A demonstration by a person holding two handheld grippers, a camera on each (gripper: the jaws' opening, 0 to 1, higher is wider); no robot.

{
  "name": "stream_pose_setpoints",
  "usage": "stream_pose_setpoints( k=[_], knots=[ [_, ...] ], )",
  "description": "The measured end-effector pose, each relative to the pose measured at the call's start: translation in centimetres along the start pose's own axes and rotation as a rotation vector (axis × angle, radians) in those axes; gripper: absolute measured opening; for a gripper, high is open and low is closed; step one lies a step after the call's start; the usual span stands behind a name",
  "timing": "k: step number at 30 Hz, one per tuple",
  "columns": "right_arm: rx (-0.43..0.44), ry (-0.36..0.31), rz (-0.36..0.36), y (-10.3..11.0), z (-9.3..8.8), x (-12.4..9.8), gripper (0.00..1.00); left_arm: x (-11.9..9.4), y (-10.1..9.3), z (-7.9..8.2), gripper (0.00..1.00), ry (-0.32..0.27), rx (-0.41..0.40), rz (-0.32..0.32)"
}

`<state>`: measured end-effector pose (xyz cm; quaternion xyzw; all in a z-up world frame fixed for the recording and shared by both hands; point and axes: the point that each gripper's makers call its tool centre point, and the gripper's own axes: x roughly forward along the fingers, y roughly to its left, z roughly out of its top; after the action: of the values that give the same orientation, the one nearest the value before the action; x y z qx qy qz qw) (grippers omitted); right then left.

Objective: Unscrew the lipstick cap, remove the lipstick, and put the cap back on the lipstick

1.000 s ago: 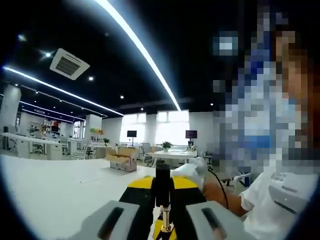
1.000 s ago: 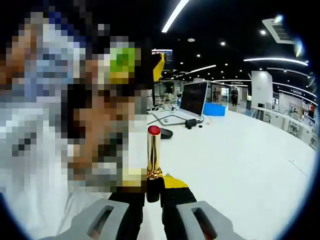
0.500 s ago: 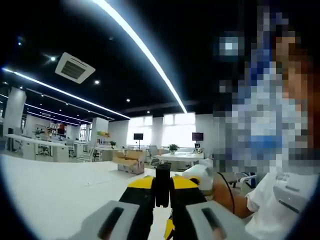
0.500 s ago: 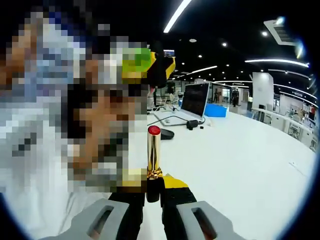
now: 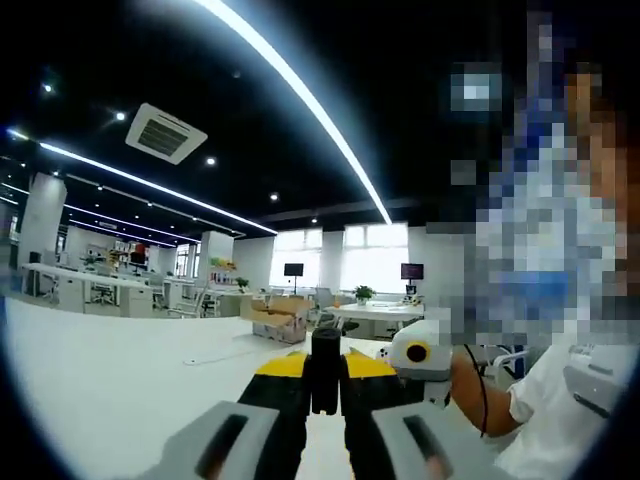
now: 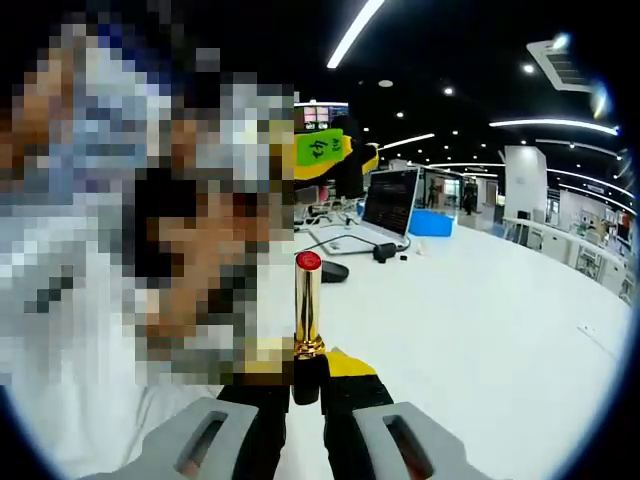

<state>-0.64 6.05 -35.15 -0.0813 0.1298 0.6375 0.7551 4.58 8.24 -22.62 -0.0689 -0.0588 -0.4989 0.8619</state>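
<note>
Right gripper (image 6: 307,388) clamping the black base of the lipstick (image 6: 307,318), holding its gold tube upright with the red tip showing above the white table (image 6: 480,320). Left gripper (image 5: 325,382) pinching the black cap (image 5: 325,368) between closed jaws, raised well apart from the lipstick, appearing in the right gripper view near a laptop (image 6: 388,203).

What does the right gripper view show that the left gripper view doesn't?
Right gripper view: the right gripper clamps the black base of the uncapped lipstick, gold tube upright with the red tip exposed; behind it a laptop and a blue box.

Left gripper view: the left gripper holds the black cap; beyond it a cardboard box and a ceiling vent.

Both: the white table, ceiling light strips, the other gripper at the edge.
</note>
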Motion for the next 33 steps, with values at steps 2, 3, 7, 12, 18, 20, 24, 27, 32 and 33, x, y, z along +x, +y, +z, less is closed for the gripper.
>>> stream_pose_setpoints(
  k=[2, 3, 7, 12, 18, 20, 24, 27, 32, 33],
  knots=[
    [0.002, -0.002, 0.001, 0.0, 0.1, 0.0, 0.11, 0.0, 0.2, -0.2, 0.13, 0.002, -0.002, 0.008],
    [0.003, -0.003, 0.002, 0.1, 0.1, 0.0, 0.11, 0.1, 0.4, -0.3, 0.13, 0.003, -0.004, 0.012],
    [-0.002, -0.005, 0.001, 0.2, 0.1, -0.2, 0.11, 0.1, 1.1, -0.8, 0.13, 0.011, -0.013, 0.037],
    [-0.003, -0.007, -0.001, 0.2, 0.2, -0.3, 0.11, 0.1, 2.0, -1.3, 0.13, 0.019, -0.018, 0.064],
    [-0.008, -0.008, -0.002, 0.6, 0.2, -0.4, 0.11, 0.3, 3.3, -2.5, 0.13, 0.049, -0.018, 0.101],
    [-0.007, -0.012, -0.002, 0.7, 0.3, -0.4, 0.11, 0.2, 3.8, -2.8, 0.13, 0.052, -0.024, 0.112],
    [-0.005, -0.016, -0.009, 0.7, 0.4, -0.5, 0.11, 0.0, 4.7, -3.2, 0.13, 0.062, -0.038, 0.129],
    [-0.008, -0.014, -0.008, 0.8, 0.4, -0.5, 0.11, -0.2, 5.4, -3.7, 0.13, 0.068, -0.052, 0.143],
    [-0.011, -0.018, -0.005, 0.9, 0.5, -0.5, 0.11, -0.1, 6.3, -4.7, 0.13, 0.079, -0.075, 0.167],
    [-0.013, -0.017, -0.007, 0.7, 0.5, -0.6, 0.11, -0.1, 6.5, -4.9, 0.13, 0.081, -0.078, 0.167]
  ],
)
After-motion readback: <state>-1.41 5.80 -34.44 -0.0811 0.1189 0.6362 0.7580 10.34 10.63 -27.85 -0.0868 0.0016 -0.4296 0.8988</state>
